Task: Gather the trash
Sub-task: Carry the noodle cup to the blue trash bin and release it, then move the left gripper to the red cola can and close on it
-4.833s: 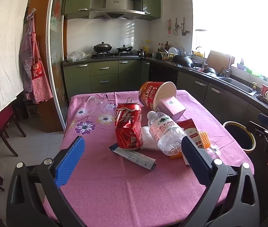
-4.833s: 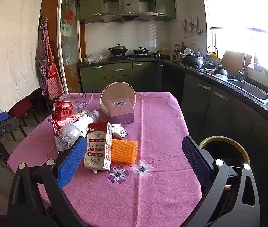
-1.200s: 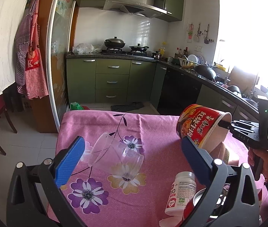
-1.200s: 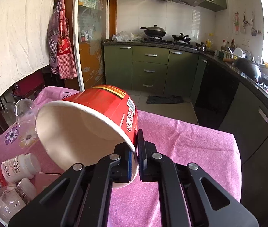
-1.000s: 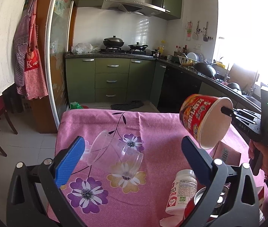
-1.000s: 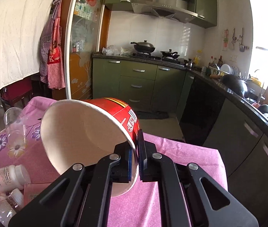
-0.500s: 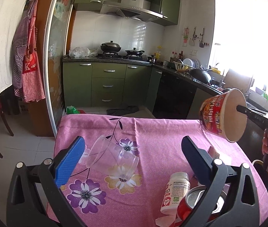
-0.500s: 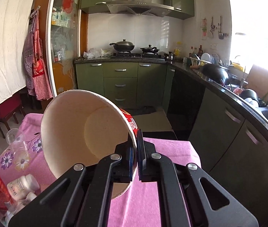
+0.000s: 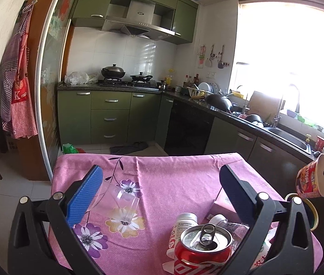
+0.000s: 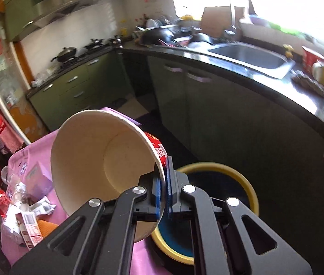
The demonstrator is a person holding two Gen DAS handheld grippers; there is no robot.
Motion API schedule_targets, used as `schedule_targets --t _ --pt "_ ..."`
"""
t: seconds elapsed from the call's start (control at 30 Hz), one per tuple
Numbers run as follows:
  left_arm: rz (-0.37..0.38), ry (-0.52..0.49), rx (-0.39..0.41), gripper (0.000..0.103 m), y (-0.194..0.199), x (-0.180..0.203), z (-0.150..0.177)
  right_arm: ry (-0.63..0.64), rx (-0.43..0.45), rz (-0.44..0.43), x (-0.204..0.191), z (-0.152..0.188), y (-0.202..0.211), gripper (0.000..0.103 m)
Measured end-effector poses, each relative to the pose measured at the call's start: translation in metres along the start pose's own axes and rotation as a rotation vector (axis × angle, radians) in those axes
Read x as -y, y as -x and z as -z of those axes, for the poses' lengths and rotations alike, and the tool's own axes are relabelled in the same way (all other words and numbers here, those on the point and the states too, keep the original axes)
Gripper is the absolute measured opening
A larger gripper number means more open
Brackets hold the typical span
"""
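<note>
My right gripper is shut on the rim of a red paper noodle cup, its empty cream inside facing the camera. The cup hangs just left of and above a yellow-rimmed bin beside the table. In the left wrist view the same cup hangs past the table's right edge, over the bin rim. My left gripper stands open above the pink flowered tablecloth, holding nothing. A clear plastic cup lies on its side beyond the left pad. A red cola can stands close below.
A white pill bottle, a clear water bottle and a pink box crowd the table's near right. Crumpled wrappers, a carton and an orange sponge lie on the table in the right wrist view. Dark counter and sink run behind the bin.
My right gripper has swung the noodle cup off the table to the right and tilted down over the bin. The left gripper drifted back and up a little; the can now shows nearer.
</note>
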State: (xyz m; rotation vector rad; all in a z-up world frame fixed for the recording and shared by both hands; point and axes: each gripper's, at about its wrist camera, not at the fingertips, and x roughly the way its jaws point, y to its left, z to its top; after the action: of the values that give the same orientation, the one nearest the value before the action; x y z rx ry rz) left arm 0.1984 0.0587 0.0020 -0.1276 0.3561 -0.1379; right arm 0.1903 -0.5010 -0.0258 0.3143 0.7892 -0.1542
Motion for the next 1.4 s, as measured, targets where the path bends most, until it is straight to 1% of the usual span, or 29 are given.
schedule_targets --t 0.07,0.13,0.2,0.3,0.4,0.47,0.53,0.57,0.63,0.7,0.83,0.93,1.07,1.2,1.27,1.3,1.4 --pt "0.01 -0.01 0.002 0.097 0.002 0.007 0.0 -0.058 -0.057 0.036 0.036 0.01 -0.015 0.006" --pt "0.013 -0.022 0.004 0.097 0.004 0.013 -0.001 -0.113 -0.13 0.039 0.068 0.018 -0.039 0.006" --pt "0.007 -0.034 0.011 0.097 0.009 0.019 -0.002 -0.153 -0.199 0.038 0.089 0.027 -0.065 0.006" --pt "0.014 -0.032 0.015 0.097 0.02 0.023 -0.003 -0.165 -0.291 0.061 0.112 0.039 -0.098 0.006" --pt "0.02 -0.034 0.003 0.097 0.029 0.027 -0.004 -0.161 -0.355 0.076 0.129 0.049 -0.124 0.006" --pt "0.011 -0.047 -0.006 0.097 0.034 0.03 -0.003 -0.16 -0.376 0.084 0.141 0.058 -0.134 0.007" --pt "0.0 -0.062 -0.013 0.097 0.039 0.033 -0.002 -0.164 -0.396 0.081 0.154 0.064 -0.141 0.012" --pt "-0.004 -0.069 -0.02 0.097 0.041 0.035 -0.001 -0.169 -0.403 0.082 0.16 0.068 -0.142 0.013" --pt "-0.005 -0.076 -0.033 0.097 0.044 0.039 0.0 -0.171 -0.399 0.08 0.167 0.072 -0.14 0.031" --pt "-0.002 -0.078 -0.051 0.097 0.045 0.042 0.001 -0.152 -0.377 0.091 0.166 0.069 -0.131 0.038" --pt "-0.019 -0.095 -0.096 0.097 0.048 0.047 0.007 -0.128 -0.329 0.068 0.166 0.074 -0.104 0.041" --pt "-0.03 -0.115 -0.157 0.097 0.046 0.052 0.016 -0.103 -0.304 0.052 0.162 0.077 -0.089 0.047" --pt "-0.043 -0.111 -0.247 0.097 0.038 0.055 0.029 -0.095 -0.283 0.009 0.164 0.085 -0.068 0.049" --pt "-0.047 -0.11 -0.27 0.097 0.035 0.055 0.041 -0.083 -0.27 -0.028 0.158 0.09 -0.052 0.052" --pt "-0.039 -0.11 -0.282 0.097 0.032 0.055 0.048 -0.065 -0.266 -0.041 0.148 0.092 -0.048 0.052" --pt "-0.037 -0.111 -0.289 0.097 0.029 0.054 0.052 -0.058 -0.263 -0.043 0.137 0.088 -0.045 0.052" --pt "-0.032 -0.106 -0.316 0.097 0.019 0.051 0.057 -0.035 -0.253 -0.05 0.132 0.09 -0.033 0.052"
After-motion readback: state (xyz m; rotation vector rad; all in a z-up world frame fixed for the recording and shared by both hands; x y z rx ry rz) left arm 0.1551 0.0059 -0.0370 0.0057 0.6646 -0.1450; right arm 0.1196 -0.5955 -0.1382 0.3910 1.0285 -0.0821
